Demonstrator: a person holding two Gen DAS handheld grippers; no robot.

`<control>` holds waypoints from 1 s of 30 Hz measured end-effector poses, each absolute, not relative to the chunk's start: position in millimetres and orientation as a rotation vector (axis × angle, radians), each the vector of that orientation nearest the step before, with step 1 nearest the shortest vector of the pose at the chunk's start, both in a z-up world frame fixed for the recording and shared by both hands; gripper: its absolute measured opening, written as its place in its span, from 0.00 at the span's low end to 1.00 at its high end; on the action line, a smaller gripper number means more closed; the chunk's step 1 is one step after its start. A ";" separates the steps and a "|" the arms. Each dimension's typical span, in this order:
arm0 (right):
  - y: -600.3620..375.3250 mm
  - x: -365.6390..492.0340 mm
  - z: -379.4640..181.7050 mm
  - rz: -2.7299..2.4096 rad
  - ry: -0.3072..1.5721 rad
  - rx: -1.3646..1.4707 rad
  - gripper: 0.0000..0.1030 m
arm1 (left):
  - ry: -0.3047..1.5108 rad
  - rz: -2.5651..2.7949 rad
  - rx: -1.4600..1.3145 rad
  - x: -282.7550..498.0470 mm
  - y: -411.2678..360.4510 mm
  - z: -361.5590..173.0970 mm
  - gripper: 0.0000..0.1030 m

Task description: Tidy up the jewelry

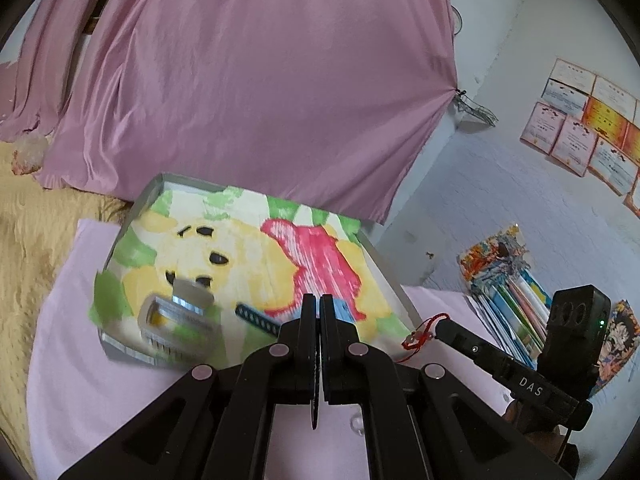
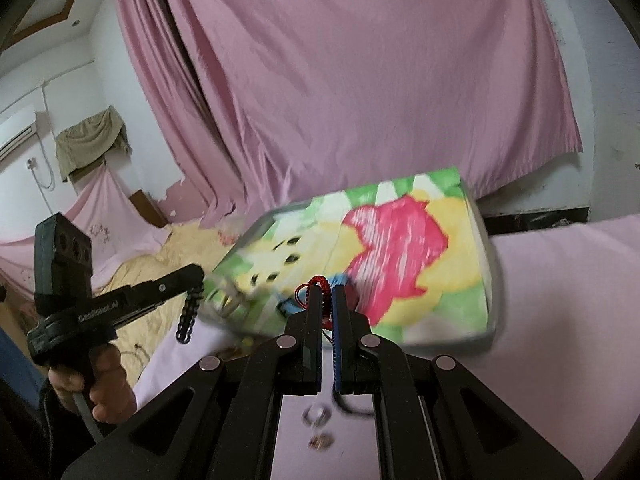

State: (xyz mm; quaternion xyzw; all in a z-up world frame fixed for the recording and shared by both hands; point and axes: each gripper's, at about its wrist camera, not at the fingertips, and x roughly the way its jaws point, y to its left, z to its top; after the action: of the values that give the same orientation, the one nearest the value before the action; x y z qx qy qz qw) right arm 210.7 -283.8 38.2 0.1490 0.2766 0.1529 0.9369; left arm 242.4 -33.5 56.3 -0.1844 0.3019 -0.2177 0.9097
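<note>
Red cord [image 2: 320,292], a bracelet by the look of it, is pinched between the closed fingers of the right claw [image 2: 327,300], its loop above the tips. A black bead bracelet [image 2: 188,312] hangs from the closed left claw [image 1: 319,308]. Both are held clear of the pink cloth [image 1: 80,360], near the tray [image 1: 384,272] lined with a cartoon towel [image 1: 248,256], where a clear box [image 1: 176,328] lies, probably their destination.

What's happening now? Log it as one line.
left gripper: shut on black bead bracelet | right gripper: shut on red cord bracelet | clear box: on towel-lined tray
</note>
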 end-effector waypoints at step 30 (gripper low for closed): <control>-282.2 270.7 -12.7 0.232 0.761 0.332 0.20 | 0.803 -0.266 -0.215 299.4 -58.7 11.7 0.18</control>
State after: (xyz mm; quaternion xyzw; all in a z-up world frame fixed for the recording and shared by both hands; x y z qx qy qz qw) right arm 270.7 -282.2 -12.7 0.1611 0.3687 0.1126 0.9085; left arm 299.4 -58.7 11.7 -0.1040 0.3888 -0.1289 0.9063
